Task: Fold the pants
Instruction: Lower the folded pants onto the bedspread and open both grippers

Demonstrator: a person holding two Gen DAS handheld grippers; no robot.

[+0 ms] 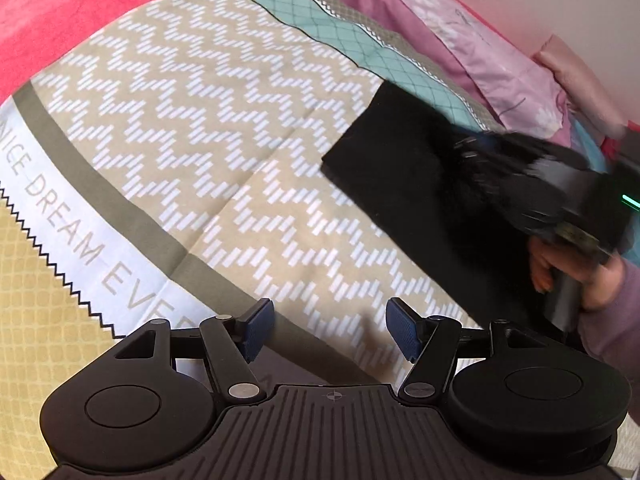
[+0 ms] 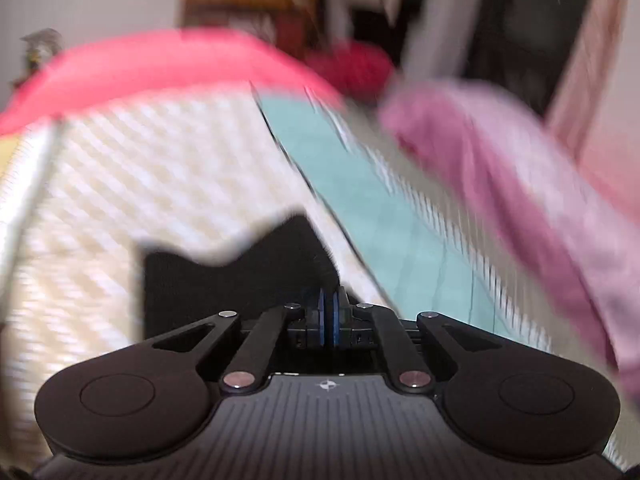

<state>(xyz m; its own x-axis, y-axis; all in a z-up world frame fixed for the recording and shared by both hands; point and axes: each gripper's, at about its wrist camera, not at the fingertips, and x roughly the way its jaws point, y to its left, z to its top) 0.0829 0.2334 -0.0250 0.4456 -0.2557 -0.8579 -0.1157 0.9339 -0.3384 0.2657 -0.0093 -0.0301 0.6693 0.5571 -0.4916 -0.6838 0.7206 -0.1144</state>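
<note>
The black pants (image 1: 392, 168) lie folded into a flat slab on the right side of the zigzag bedsheet (image 1: 200, 120). My left gripper (image 1: 328, 312) hovers open above the sheet, to the pants' lower left, with nothing between its blue pads. My right gripper (image 1: 476, 160), blurred, reaches over the pants' right part, held by a hand (image 1: 600, 284). In the right wrist view that gripper (image 2: 330, 304) has its blue pads pressed together, right at the edge of the pants (image 2: 224, 292). I cannot tell whether cloth is pinched between them.
A red blanket (image 1: 80, 8) lies along the far left of the bed. Pink and purple bedding (image 1: 460, 32) is piled at the far right beside a teal band (image 1: 320, 12) of the sheet. Blurred furniture (image 2: 248, 0) stands beyond the bed.
</note>
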